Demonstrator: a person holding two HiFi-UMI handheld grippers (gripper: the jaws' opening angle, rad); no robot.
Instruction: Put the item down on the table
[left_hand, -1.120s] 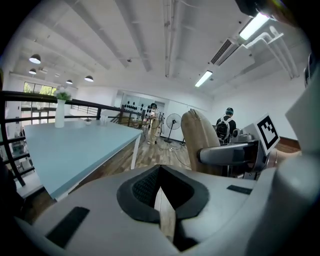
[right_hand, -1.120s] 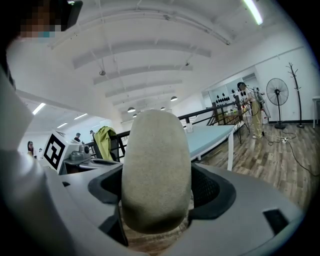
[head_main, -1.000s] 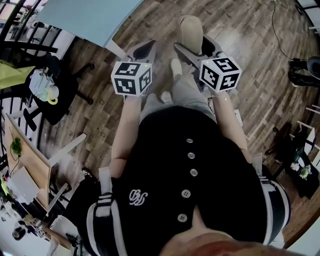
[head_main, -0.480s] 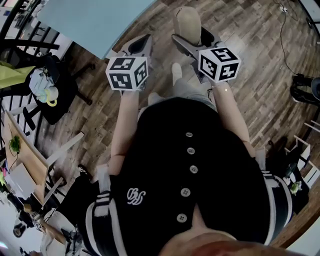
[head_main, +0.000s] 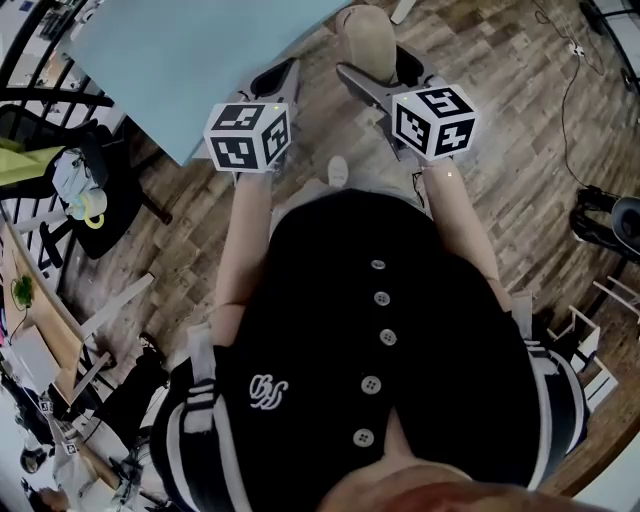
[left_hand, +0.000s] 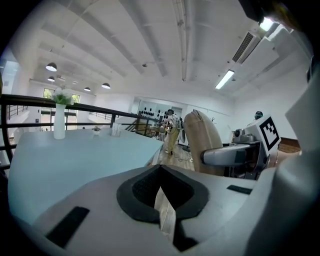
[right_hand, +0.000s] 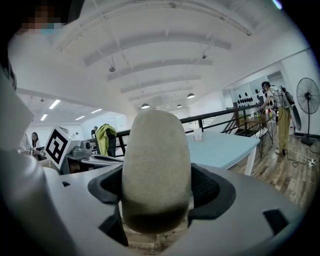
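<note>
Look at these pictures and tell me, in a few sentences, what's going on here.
A person stands by a light blue table with a handheld tool in each hand. The right tool is clamped on a beige oblong item and holds it in the air, over the wooden floor just off the table's edge. The left tool is beside it, closed on nothing. The item has not yet been set down.

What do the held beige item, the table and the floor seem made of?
The item: beige, matte, finely grainy; likely foam or sponge, unsure. The table: smooth pale blue top, probably painted or laminated board. The floor: brown planks with grain, wood or wood-look.
</note>
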